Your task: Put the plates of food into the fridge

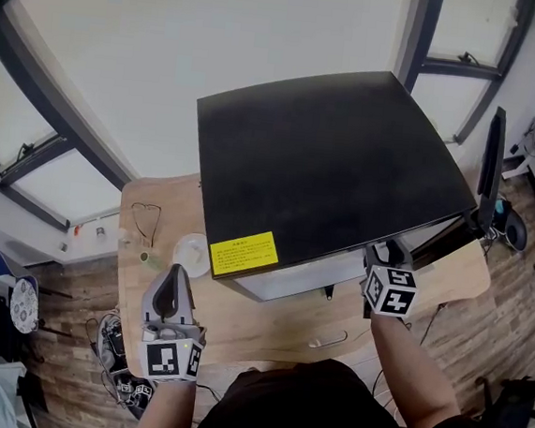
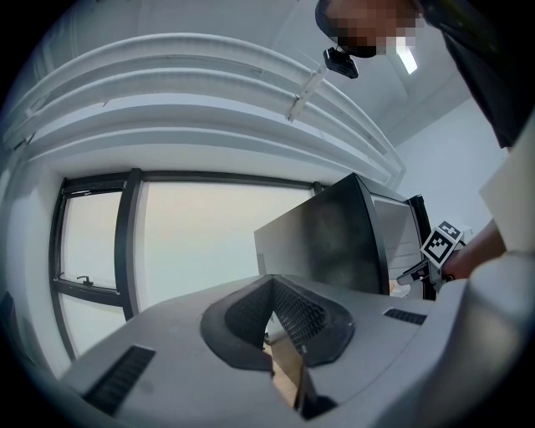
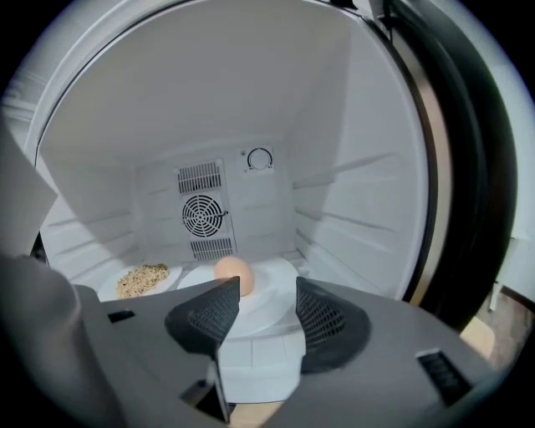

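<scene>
A black-topped mini fridge (image 1: 328,167) stands on a wooden table (image 1: 275,327), and its door (image 1: 491,164) is swung open to the right. My right gripper (image 1: 383,255) reaches into the fridge's front opening. Inside, a white plate (image 3: 276,311) carrying a tan egg-shaped food (image 3: 234,272) rests on the fridge floor just beyond my right gripper (image 3: 267,284), whose jaws stand open and touch nothing. A second plate with crumbly grains (image 3: 142,280) lies at the left. My left gripper (image 1: 176,273) hovers over the table's left part, jaws together and empty; the fridge (image 2: 334,238) shows ahead of it.
On the table left of the fridge lie a pair of glasses (image 1: 144,220), a round white dish (image 1: 192,248) and a small green item (image 1: 150,261). A yellow label (image 1: 243,250) marks the fridge top's front corner. Windows run behind the table.
</scene>
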